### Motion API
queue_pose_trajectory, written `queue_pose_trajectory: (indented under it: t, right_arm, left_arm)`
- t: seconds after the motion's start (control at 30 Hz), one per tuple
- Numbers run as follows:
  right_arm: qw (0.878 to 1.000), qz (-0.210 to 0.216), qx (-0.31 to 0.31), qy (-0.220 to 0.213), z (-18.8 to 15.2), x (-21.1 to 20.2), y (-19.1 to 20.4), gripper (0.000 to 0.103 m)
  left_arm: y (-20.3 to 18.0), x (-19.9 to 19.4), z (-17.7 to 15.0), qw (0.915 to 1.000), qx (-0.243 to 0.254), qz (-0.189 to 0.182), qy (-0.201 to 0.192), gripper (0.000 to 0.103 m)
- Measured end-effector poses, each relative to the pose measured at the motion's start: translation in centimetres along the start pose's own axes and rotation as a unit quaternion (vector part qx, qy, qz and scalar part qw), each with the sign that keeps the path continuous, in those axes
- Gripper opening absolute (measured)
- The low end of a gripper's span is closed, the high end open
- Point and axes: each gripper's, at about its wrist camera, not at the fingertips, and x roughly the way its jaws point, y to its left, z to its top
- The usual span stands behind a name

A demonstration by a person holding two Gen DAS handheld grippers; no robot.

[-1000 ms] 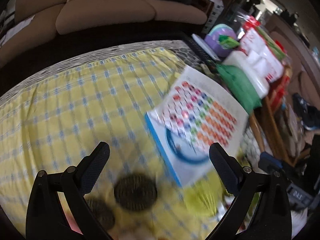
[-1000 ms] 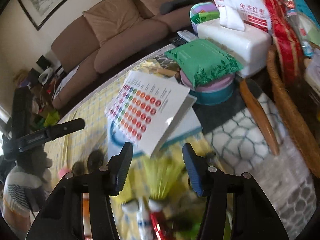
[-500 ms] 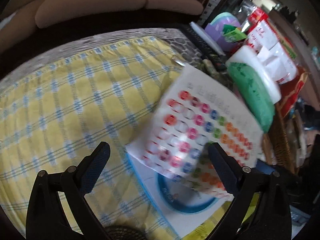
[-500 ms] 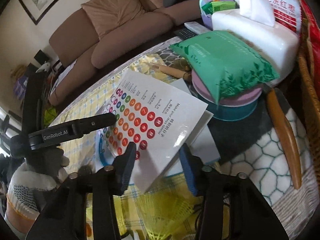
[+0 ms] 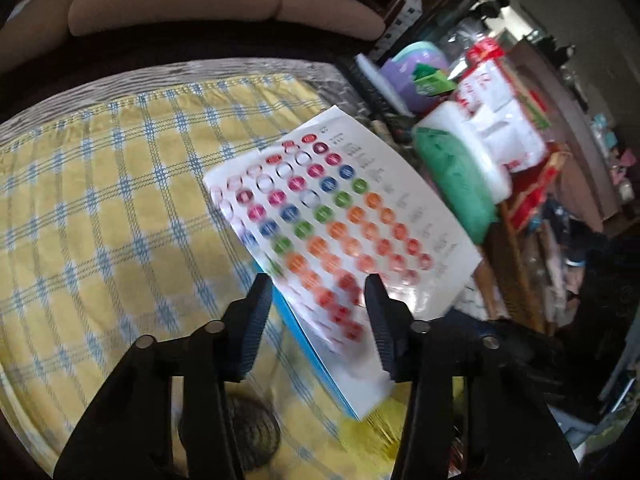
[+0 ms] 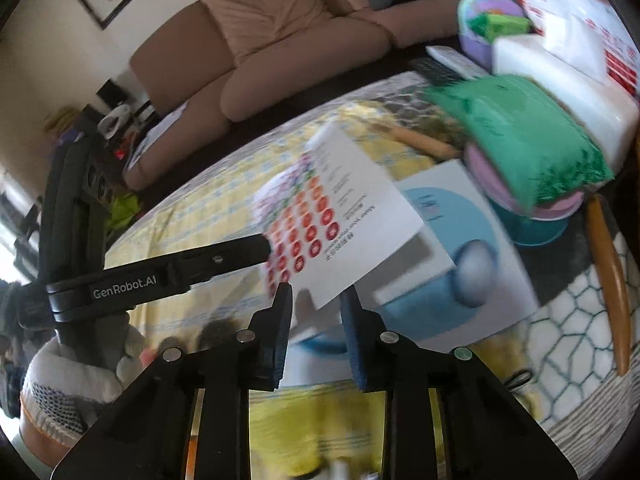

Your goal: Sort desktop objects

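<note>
Two grippers flank the sticker sheet (image 5: 340,216), lifted off the blue-and-white box (image 6: 460,248) near the desk's right edge. Your left gripper (image 5: 318,292) straddles its near edge; whether it pinches, I cannot tell. Right gripper (image 6: 316,304): fingers apart, empty. Step: lifting the sheet. Next: confirm grip, then carry it clear.

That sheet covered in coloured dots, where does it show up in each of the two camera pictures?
Left wrist: the dotted sheet fills the centre, running down between the gripper's fingers.
Right wrist: the sheet sits centre, just above the fingers.
Shared landmark: the green packet, right of the sheet.
</note>
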Motion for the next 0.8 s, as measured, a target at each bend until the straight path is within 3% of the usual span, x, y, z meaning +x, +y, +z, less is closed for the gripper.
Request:
queue_pose_trajectory:
  t: [0.2, 0.27, 0.3, 0.33, 0.43, 0.5, 0.67, 0.73, 0.8]
  right_arm:
    - [0.999, -0.010, -0.027, 0.044, -2.1, 0.2, 3.5, 0.024]
    - [0.998, -0.020, -0.036, 0.044, -2.8, -1.0, 3.5, 0.025]
    - [0.998, -0.037, -0.043, 0.034, -3.0, -2.1, 3.2, 0.025]
    - [0.998, -0.051, -0.045, 0.017, -2.9, -3.1, 2.8, 0.025]
    - [0.995, -0.074, -0.038, -0.047, -1.0, -5.1, 1.3, 0.031]
    - [0.996, -0.066, -0.029, -0.058, 0.7, -4.3, 0.2, 0.031]
    - [0.994, -0.098, -0.021, 0.031, 2.1, 2.1, -1.9, 0.029]
    - [0.995, -0.087, -0.016, 0.050, 1.5, 3.5, -2.3, 0.026]
    - [0.996, -0.067, -0.022, 0.052, 1.2, 4.0, -1.8, 0.025]
  left_arm:
    - [0.2, -1.5, -1.5, 0.9996, -0.003, 0.028, 0.004, 0.041]
    - [1.3, -1.9, -1.5, 0.9993, -0.021, 0.031, -0.007, 0.056]
    - [1.9, -2.1, -1.2, 0.9988, -0.032, 0.034, -0.016, 0.068]
    - [2.4, -2.0, -1.0, 0.9986, -0.040, 0.029, -0.018, 0.073]
    - [3.6, -1.0, -0.5, 0.9974, -0.071, 0.003, -0.014, 0.073]
    - [3.9, 0.0, -0.3, 0.9960, -0.087, -0.016, -0.009, 0.073]
    - [4.2, 2.6, -0.3, 0.9929, -0.112, -0.037, 0.011, 0.073]
    - [4.4, 3.3, -0.5, 0.9904, -0.126, -0.054, 0.016, 0.072]
    - [4.2, 3.5, -0.7, 0.9912, -0.116, -0.060, 0.020, 0.061]
